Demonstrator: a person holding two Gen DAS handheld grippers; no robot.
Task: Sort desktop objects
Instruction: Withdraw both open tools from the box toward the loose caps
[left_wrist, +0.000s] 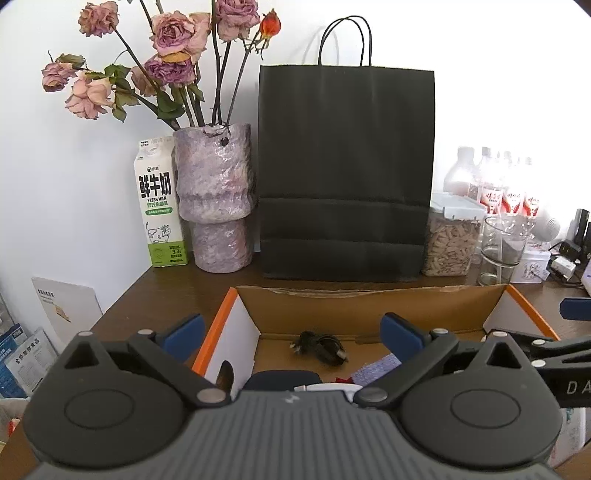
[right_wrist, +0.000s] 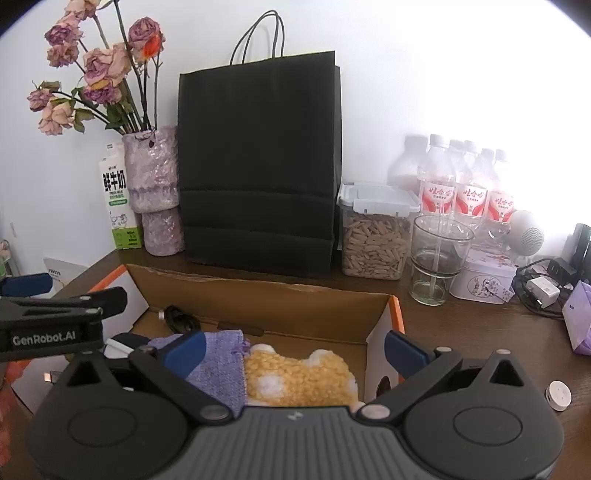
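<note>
Over the cardboard box (right_wrist: 258, 299), with both the left tool (left_wrist: 291, 332) and right tool (right_wrist: 295, 347) spread wide and empty, I lift clear before reaching for the white puck (right_wrist: 558, 396).

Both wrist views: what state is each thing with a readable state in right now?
Left gripper: open, holding nothing.
Right gripper: open, holding nothing.
Cardboard box: open, with things inside.
Black cable: coiled in the box.
Purple pouch: lying in the box.
Yellow plush: lying beside the pouch.
Paper bag: upright.
Food container: lid closed, nearly full.
Glass: upright.
</note>
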